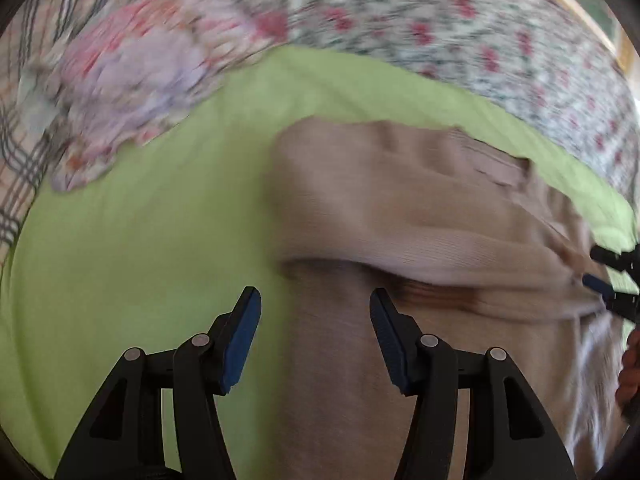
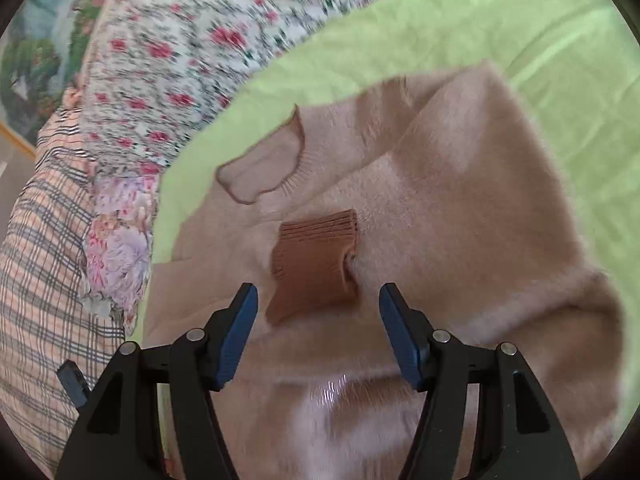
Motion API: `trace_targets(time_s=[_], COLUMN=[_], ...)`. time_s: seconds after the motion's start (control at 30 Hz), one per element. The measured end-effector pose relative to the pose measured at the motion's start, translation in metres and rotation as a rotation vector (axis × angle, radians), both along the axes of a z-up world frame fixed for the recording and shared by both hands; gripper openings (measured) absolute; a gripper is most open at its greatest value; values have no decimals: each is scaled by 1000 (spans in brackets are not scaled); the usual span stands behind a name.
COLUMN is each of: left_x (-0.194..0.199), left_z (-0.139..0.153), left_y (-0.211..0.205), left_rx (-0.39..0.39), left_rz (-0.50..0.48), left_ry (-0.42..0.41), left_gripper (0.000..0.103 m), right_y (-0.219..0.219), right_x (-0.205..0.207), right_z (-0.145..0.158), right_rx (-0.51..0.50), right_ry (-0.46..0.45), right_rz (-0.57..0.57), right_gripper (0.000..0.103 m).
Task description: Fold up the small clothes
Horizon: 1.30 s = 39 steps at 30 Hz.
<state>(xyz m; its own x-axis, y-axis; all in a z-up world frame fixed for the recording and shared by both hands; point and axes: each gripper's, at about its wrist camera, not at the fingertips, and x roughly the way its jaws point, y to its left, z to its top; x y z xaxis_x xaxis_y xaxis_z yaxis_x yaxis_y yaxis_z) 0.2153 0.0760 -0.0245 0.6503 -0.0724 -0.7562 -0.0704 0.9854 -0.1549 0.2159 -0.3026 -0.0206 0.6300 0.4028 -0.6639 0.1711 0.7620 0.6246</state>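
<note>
A small beige knit sweater (image 1: pixel 400 208) lies partly folded on a lime green sheet (image 1: pixel 132 240). My left gripper (image 1: pixel 315 300) is open and empty, just above the sweater's left edge. In the right wrist view the sweater (image 2: pixel 460 220) is fuzzy, with a sleeve folded across it and a brown ribbed cuff (image 2: pixel 316 264) in the middle. My right gripper (image 2: pixel 318 296) is open and empty, with the brown cuff just beyond its jaws. The right gripper's fingertips (image 1: pixel 612 280) show at the right edge of the left wrist view, by the sweater's edge.
A floral bedspread (image 2: pixel 192 48) lies beyond the green sheet. A pink and lilac flowered garment (image 1: pixel 132 92) sits at the sheet's far left edge, next to a plaid cloth (image 2: pixel 44 240). A landscape picture (image 2: pixel 36 60) is at the far left.
</note>
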Motion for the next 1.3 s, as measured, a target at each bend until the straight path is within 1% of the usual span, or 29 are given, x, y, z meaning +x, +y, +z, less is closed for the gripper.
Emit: trace_targets(time_s=[0.03,0.07,0.1,0.13,0.2,0.23,0.27,0.3,0.33,0.4,0.43,0.5,0.53,0.57,0.6,0.7,0.77,0.8,0.83,0.87,0.9,0.93,1.0,1.03,1.07,1.13,1.2,1.27,1.3], left_x=[7,15,22,29,37,39,39,34,30,24,21,17,16,16,16,18,19,19,18,18,19,19,20,20,20,20,20,21,22], left_z=[-4,-9,-13,-16,-15,-13,-10,-4,0,2,0,-6,-7,-9,-8,-11,-14,-15,-15,-15,-15,-16,-16,-16,-15,-15,-16,-17,-17], left_y=[3,5,5,3,1,2,2,4,5,1,-3,-12,-14,-14,-9,7,4,2,1,0,0,0,-1,0,0,1,1,2,2], left_rx=[-11,-25,-32,-25,1,15,28,51,55,37,52,93,109,106,82,-11,12,24,32,35,36,37,38,36,34,30,22,18,17], left_rz=[-3,-14,-17,-9,-3,6,18,43,53,44,41,29,37,47,65,85,72,67,65,65,66,67,71,72,73,74,77,80,80], left_ry=[16,33,52,60,49,42,26,-2,-22,-48,-44,-32,-30,-31,-30,-8,8,10,10,9,10,11,14,15,16,16,21,29,32], left_gripper=[57,57,57,57,55,50,38,36,39,42,42,40,40,40,40,41,41,41,41,41,41,41,41,41,41,42,44,44,44], right_y=[3,9,14,16,18,16,9,1,-10,-28,-36,-43,-41,-39,-37,-37,-36,-35,-35,-36,-38,-40,-40,-38,-37,-36,-33,-32,-34], right_x=[6,12,15,15,7,-1,-13,-22,-30,-35,-33,-26,-24,-23,-23,-25,-27,-26,-25,-27,-29,-34,-36,-37,-38,-43,-43,-39,-40], right_z=[-3,-3,1,6,34,51,68,78,84,79,68,38,31,21,16,16,14,9,4,0,-2,-3,0,4,10,20,20,7,4], right_rx=[23,27,21,21,13,-4,-24,-40,-56,-102,-113,-98,-100,-113,-124,-140,-193,-211,-222,-231,-215,-185,-201,-223,-229,-256,-304,-327,-328], right_ry=[-6,-21,-28,-37,-145,-209,-269,-303,-322,-298,-257,-163,-141,-118,-112,-150,-123,-85,-47,-13,-7,-21,-31,-43,-71,-116,-88,0,16], right_rz=[15,36,55,60,64,54,27,-2,-37,-85,-91,-84,-78,-69,-62,-59,-51,-43,-35,-41,-47,-49,-33,-29,-25,-39,-28,-8,-21], right_gripper=[64,55,21,16,16,16,16,16,16,16,16,16,16,16,16,16,17,18,23,24,29,30,29,19,16,16,16,16,20])
